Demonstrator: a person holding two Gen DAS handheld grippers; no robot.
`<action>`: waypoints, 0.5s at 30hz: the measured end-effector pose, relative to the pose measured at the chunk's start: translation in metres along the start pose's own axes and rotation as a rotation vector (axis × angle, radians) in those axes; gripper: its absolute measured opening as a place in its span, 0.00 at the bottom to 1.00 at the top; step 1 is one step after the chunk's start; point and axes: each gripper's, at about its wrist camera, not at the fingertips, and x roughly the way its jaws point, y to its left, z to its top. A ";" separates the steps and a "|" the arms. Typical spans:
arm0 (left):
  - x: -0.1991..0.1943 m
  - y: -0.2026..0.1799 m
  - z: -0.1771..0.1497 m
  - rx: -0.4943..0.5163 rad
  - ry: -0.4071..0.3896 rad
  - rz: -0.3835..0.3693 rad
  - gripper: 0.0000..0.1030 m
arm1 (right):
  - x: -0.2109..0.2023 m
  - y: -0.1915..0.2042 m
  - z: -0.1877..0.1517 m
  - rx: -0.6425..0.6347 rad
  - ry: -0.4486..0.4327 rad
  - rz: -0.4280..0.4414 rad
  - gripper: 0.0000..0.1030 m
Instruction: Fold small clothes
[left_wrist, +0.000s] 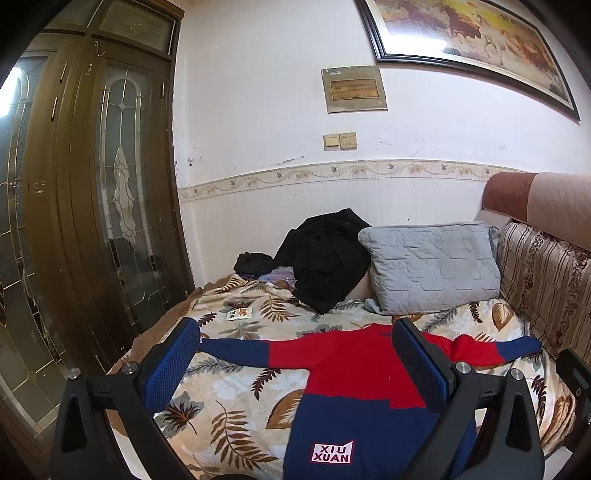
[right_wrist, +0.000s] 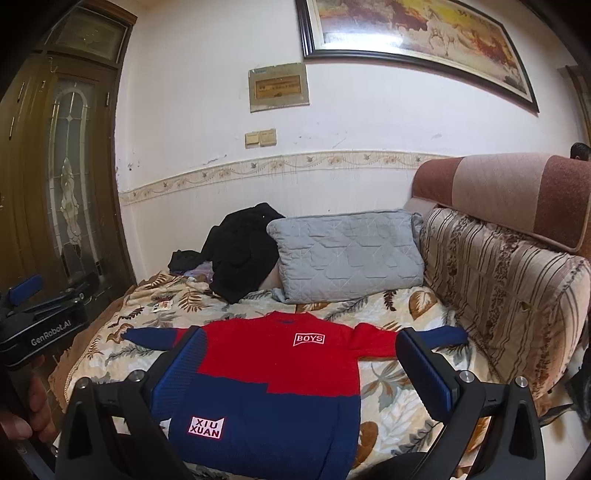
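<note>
A small red and navy sweater (left_wrist: 354, 373) lies flat on the leaf-print blanket (left_wrist: 236, 391), sleeves spread out to both sides, with white "BOYS" and "XIU XUAN" patches. It also shows in the right wrist view (right_wrist: 280, 373). My left gripper (left_wrist: 295, 354) is open and empty, held above the sweater's left half. My right gripper (right_wrist: 301, 354) is open and empty, held above the sweater's middle and right sleeve. The left gripper's body (right_wrist: 40, 325) shows at the left edge of the right wrist view, held in a hand.
A grey quilted pillow (left_wrist: 432, 266) and a heap of black clothes (left_wrist: 325, 258) lie at the far end of the bed. A striped cushion (left_wrist: 546, 280) and padded headboard (right_wrist: 517, 192) run along the right. A dark wooden glass door (left_wrist: 92, 184) stands left. A small packet (left_wrist: 239, 314) lies on the blanket.
</note>
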 end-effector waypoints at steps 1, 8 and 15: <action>-0.001 0.001 0.000 -0.001 -0.001 -0.001 1.00 | -0.001 0.000 0.000 -0.002 -0.001 -0.002 1.00; -0.005 0.003 -0.001 -0.004 -0.012 -0.010 1.00 | -0.005 0.002 0.002 -0.007 -0.003 -0.010 1.00; -0.006 0.000 0.001 -0.001 -0.020 -0.016 1.00 | -0.008 0.004 0.006 -0.011 -0.008 -0.013 1.00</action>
